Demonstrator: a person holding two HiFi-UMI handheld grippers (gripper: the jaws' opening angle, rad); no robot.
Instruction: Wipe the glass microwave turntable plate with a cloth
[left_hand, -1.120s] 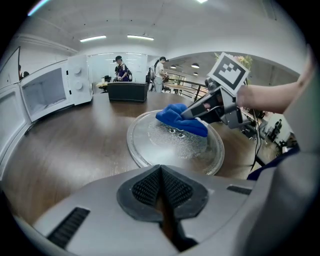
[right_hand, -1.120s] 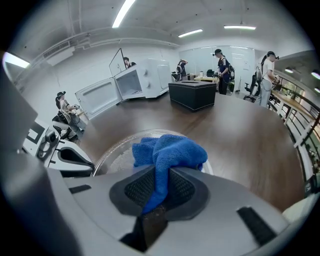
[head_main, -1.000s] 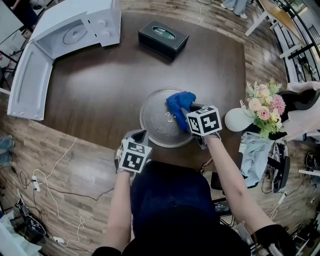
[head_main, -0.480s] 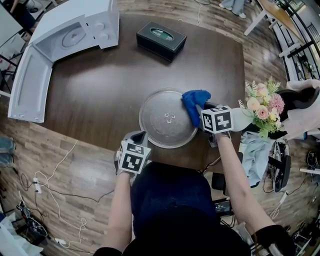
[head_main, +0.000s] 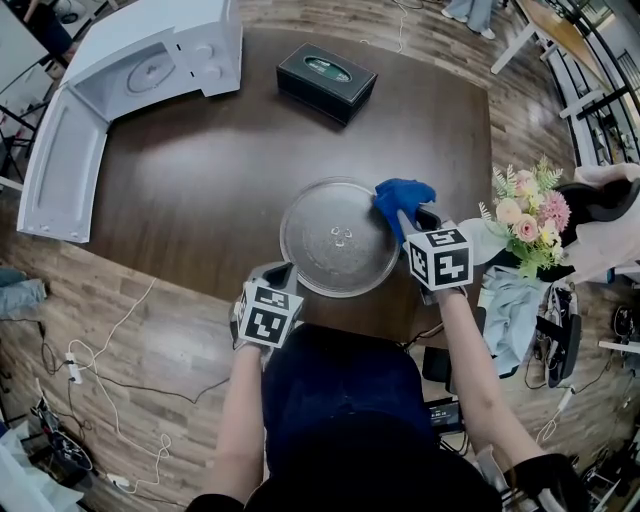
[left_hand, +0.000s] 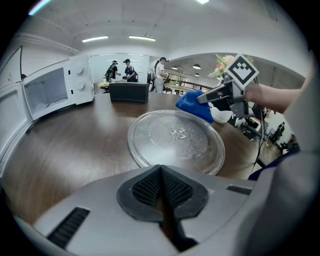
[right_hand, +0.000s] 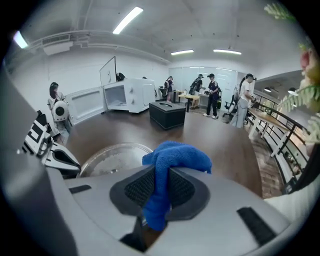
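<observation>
The glass plate (head_main: 335, 240) lies flat on the surface (head_main: 200, 160). Our right tool (right_hand: 157, 192) pinches the blue cloth (head_main: 403, 193) at the plate's right rim. Our left tool (left_hand: 161, 192), closed and empty, sits near its front-left edge. We judge wiping mid-course, completion uncertain.

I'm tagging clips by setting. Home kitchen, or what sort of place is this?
Probably not a home: more likely an open office or lab hall. The microwave sits on a round table, several people stand about behind, and cables trail across the floor.
</observation>
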